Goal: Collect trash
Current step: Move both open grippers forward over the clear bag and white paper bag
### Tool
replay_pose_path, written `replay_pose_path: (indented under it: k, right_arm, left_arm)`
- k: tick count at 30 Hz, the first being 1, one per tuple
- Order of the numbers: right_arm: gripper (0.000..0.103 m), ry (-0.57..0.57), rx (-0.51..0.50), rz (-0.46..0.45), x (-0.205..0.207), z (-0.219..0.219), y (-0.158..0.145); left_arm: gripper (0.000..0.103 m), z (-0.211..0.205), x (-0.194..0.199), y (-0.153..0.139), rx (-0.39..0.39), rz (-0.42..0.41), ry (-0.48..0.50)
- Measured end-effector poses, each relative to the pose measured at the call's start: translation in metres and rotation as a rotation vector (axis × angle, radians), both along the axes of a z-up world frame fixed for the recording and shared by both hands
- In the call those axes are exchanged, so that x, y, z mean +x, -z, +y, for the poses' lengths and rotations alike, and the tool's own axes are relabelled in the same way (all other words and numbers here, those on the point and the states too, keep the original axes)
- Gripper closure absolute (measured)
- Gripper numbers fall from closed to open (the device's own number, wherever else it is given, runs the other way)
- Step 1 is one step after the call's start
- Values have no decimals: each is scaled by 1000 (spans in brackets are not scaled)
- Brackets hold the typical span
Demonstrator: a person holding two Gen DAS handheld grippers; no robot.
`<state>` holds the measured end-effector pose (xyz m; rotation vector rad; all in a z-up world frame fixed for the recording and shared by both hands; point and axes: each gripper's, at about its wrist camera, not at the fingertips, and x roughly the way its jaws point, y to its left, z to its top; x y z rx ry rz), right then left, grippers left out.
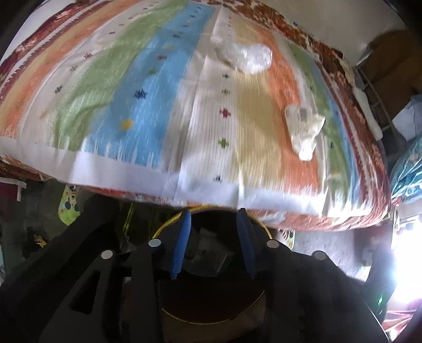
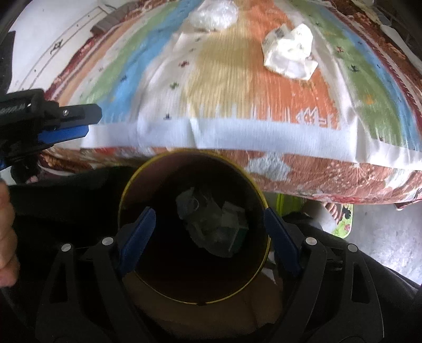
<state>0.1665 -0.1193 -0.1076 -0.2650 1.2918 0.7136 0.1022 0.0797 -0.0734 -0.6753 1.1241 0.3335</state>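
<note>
Right wrist view: right tool (image 2: 208,229) hangs straight over the bin (image 2: 126,190), a round dark tub w/ a yellow rim, parked on the floor tight against the bed (image 2: 343,179) edge. Prob put there so trash goes from bed to bin w/ a short move. Jaws stand wide, one blue pad each side of the bin mouth, nothing between them, pads not pressing anything; empty. Down in the bin lies binned trash (image 2: 213,224), crumpled clear/white wrapper bits w/ a green scrap.

Left tool (image 2: 79,124) shows at the left edge here, reaching over the bed corner, beside the bin rather than above it. In the left wrist view the left tool (image 1: 213,237) has its jaws part-open, gap clear, holding nothing; bin rim and contents visible below thru the gap.

Still to collect, both on the striped blanket (image 2: 224,79), well apart from either tool:
- paper wad (image 2: 288,52), white crumpled, printed bits, on the orange stripe, nearer the bed edge
- plastic wrap (image 2: 213,13), clear crumpled ball, further back, by the white/tan stripes

Judgement: task partway, some in the bin, 2 pcs left. Both tools free and open enough to take either pc; paper wad looks the easier next grab, being closer. Left view is motion-blurred, so fine detail there is unsure.
</note>
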Motion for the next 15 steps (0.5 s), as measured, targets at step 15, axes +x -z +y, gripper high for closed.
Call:
replay_pose_path:
  k: [15]
  right_arm:
    - [21,9,113,-188,31,-3,-63]
  left_arm:
    - [41,32,39,-35,-21,-139,-30]
